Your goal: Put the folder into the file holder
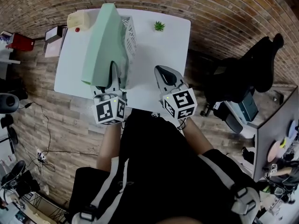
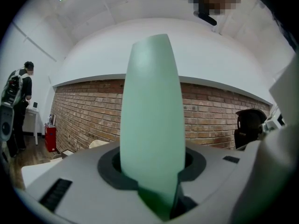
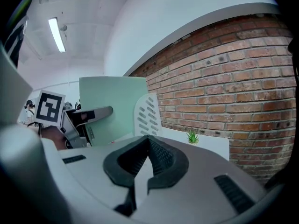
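Folder pinched and raised at the file holder, not yet let go.

Nearest me, my left hand-held gripper (image 1: pixel 114 74) is clamped on the lower edge of the pale green folder (image 1: pixel 106 43), which stands on edge and leans away from me. My right hand-held gripper (image 1: pixel 164 76) hangs just beside it with jaws pressed together on nothing. The folder sits right against the white slotted file holder (image 1: pixel 131 34), but I cannot tell whether its edge has entered a slot. I judge seating and release are what remain. Beyond that, the white surface (image 1: pixel 173 45) carries a small green plant (image 1: pixel 159 26) at its far right and a cream object (image 1: pixel 81 19) at its far left. Around it are a wood floor (image 1: pixel 60 120), a black chair (image 1: pixel 243 78) and a brick wall (image 1: pixel 210 13).
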`<state>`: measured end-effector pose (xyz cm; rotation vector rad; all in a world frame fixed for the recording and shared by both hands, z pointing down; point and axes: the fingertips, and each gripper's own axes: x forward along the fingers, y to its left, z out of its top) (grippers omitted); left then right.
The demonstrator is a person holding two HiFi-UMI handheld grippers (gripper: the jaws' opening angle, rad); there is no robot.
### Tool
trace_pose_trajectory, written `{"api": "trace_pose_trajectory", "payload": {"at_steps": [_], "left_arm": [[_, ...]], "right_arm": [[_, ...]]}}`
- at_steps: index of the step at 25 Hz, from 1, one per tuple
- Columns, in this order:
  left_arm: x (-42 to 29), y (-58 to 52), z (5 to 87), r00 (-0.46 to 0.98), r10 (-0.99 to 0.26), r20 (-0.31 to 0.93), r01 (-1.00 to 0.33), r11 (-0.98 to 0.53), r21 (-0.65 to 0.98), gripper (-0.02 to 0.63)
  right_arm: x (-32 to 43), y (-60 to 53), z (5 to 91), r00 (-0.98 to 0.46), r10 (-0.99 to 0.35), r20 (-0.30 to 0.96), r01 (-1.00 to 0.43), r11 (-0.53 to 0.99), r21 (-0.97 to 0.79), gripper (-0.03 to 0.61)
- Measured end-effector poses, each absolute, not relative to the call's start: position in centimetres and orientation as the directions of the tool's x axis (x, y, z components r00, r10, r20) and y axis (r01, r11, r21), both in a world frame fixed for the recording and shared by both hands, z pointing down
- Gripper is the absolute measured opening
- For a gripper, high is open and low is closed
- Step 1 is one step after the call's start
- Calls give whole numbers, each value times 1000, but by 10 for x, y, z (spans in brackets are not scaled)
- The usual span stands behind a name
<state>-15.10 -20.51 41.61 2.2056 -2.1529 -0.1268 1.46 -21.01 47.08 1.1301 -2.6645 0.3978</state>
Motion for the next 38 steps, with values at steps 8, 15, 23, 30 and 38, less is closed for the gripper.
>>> {"api": "trace_pose_trajectory", "payload": {"at_steps": [8,15,23,30,38], "left_arm": [[-152,-204,421,18,-1000,-7,-995,-18,100,161],[-152,-204,427,14,-1000,8,-996,-14,92,161],[-152,-207,435,14,-1000,24,-996,-12,89,162],[-151,-205,442,15,-999,37,-997,-12,81,166],[-147,-203,450,25,-998,54,-997,-21,73,175]], "right_arm": [[11,-210,471,-688,-660,302,-720,673,-168,8],[11,-210,470,-689,-658,303,-719,673,-173,8],[12,-212,471,-689,-657,306,-720,670,-183,8],[12,-208,471,-693,-654,303,-716,674,-183,8],[16,-202,469,-690,-657,302,-718,673,-178,8]]}}
